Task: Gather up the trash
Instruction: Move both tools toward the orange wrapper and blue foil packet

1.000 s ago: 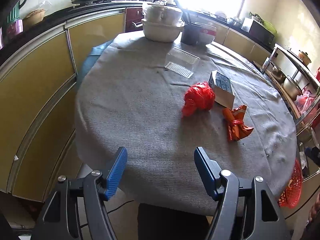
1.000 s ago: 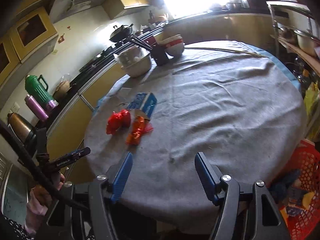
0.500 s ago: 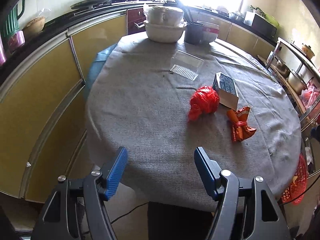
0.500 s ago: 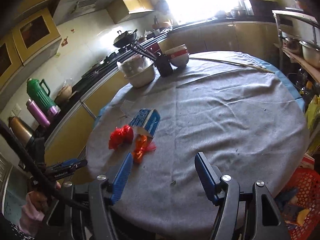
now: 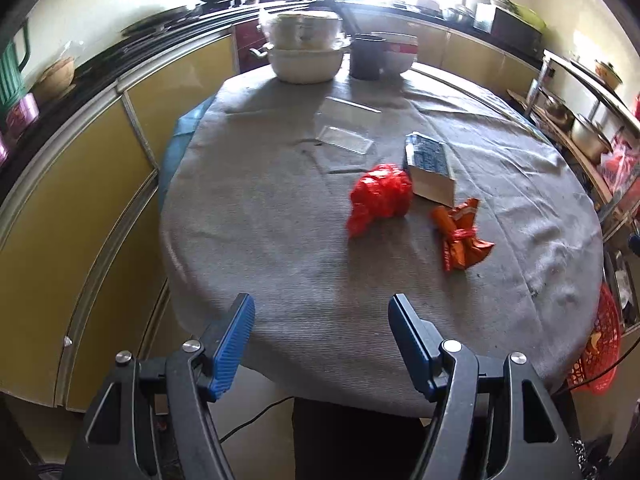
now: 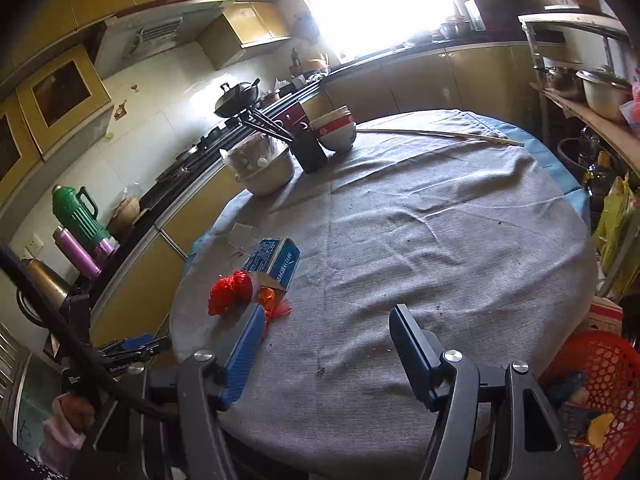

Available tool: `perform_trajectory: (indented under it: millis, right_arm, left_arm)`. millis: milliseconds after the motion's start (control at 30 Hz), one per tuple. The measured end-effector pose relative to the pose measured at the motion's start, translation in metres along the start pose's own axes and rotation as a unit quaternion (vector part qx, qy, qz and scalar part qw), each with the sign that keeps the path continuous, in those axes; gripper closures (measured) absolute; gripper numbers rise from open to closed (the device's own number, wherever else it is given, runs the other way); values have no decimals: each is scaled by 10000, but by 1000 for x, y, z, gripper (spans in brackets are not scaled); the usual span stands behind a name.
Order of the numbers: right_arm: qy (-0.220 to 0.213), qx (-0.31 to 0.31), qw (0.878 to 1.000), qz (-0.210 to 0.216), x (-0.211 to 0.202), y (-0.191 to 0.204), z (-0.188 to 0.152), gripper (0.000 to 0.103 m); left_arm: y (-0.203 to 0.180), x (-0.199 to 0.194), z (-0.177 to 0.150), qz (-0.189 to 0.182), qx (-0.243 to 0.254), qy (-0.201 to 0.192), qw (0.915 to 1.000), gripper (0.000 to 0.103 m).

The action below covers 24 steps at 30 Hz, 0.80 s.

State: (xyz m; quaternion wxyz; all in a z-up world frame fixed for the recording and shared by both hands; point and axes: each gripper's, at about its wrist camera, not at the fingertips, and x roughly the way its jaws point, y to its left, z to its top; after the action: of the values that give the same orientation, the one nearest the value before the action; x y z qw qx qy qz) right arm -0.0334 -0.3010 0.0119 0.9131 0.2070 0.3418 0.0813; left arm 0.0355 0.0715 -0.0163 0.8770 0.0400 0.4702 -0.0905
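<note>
Left tool [image 5: 322,328] and right tool [image 6: 326,338] both hover over near edge of bench [image 5: 260,216], fingers apart, nothing between them. Trash clustered mid-bench: crumpled red bag [image 5: 380,196] touching blue-and-white carton [image 5: 430,166], orange wrapper [image 5: 460,236] just beside carton, clear plastic tray [image 5: 346,136] slightly farther back. Grey cloth covers round bench. Stacked white bowls [image 5: 306,54], dark cup [image 5: 366,58] at far edge. Red basket [image 6: 596,392] beside bench, lower right, scraps inside. Yellow cabinets [image 5: 80,184] line wall.
</note>
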Motion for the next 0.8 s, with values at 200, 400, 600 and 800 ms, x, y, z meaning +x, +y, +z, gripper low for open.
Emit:
perform_trajectory:
  millis: [200,400,600,800]
  right_arm:
    - [-49,149,9999,29,-8,-15,-6,34]
    - [-88,235,9997,52,-12,-28,-13,34]
    - [-101,415,9990,162,-12,-45,-22,34]
    - [-200,616,9975,283,-18,-65,-29,34]
  left_arm:
    - [-17,-7,5,-1,147,-45,9999,33]
    - [-29,-6,8,95,214,16,9997,33]
    - [-42,-9,12,210,335,46,9992,33]
    - [-67,-13,18,344,586,17,9977,33]
